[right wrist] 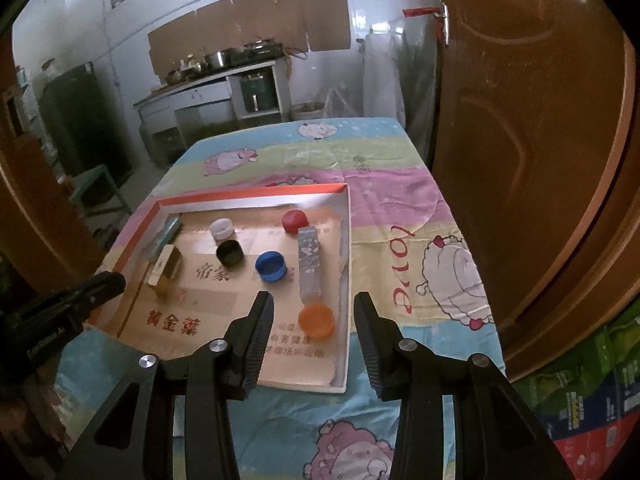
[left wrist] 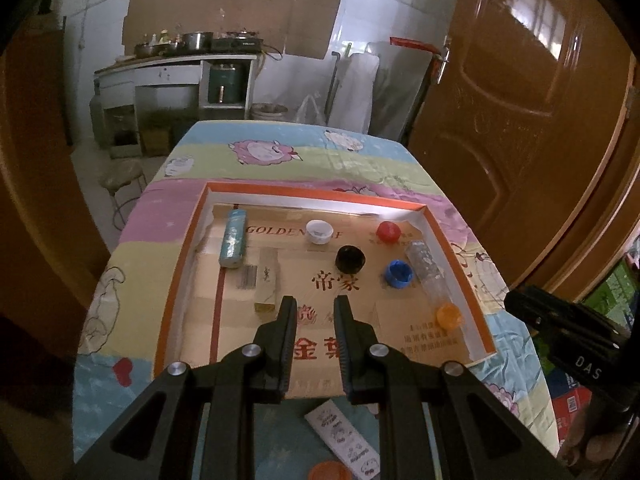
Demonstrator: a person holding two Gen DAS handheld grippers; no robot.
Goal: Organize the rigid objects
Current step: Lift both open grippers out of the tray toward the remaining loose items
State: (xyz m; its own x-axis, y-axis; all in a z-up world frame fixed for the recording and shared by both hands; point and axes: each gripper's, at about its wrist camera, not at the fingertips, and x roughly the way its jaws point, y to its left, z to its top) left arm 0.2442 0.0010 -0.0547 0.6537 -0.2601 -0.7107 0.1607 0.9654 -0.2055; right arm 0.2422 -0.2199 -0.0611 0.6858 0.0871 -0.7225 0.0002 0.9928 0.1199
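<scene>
A shallow cardboard tray point(left wrist: 320, 194) point(right wrist: 248, 196) with an orange rim lies on the cartoon tablecloth. In it are a pale blue lighter point(left wrist: 232, 242), a small gold box point(left wrist: 266, 280) point(right wrist: 166, 270), white point(left wrist: 319, 232), black point(left wrist: 351, 259), red point(left wrist: 388, 231), blue point(right wrist: 271, 266) and orange point(right wrist: 317, 322) caps, and a clear lighter point(right wrist: 309, 264). My left gripper point(left wrist: 314, 304) hovers over the tray's near middle, its jaws a narrow gap apart with nothing between. Above the tray's near right corner my right gripper point(right wrist: 313, 300) stands open and empty, the orange cap lying below it.
A white printed strip point(left wrist: 344, 436) and another orange cap point(left wrist: 330, 472) lie on the cloth in front of the tray. A brown door point(left wrist: 520, 120) stands close on the right, a stool point(left wrist: 120, 178) on the left, a kitchen counter point(left wrist: 172, 64) behind.
</scene>
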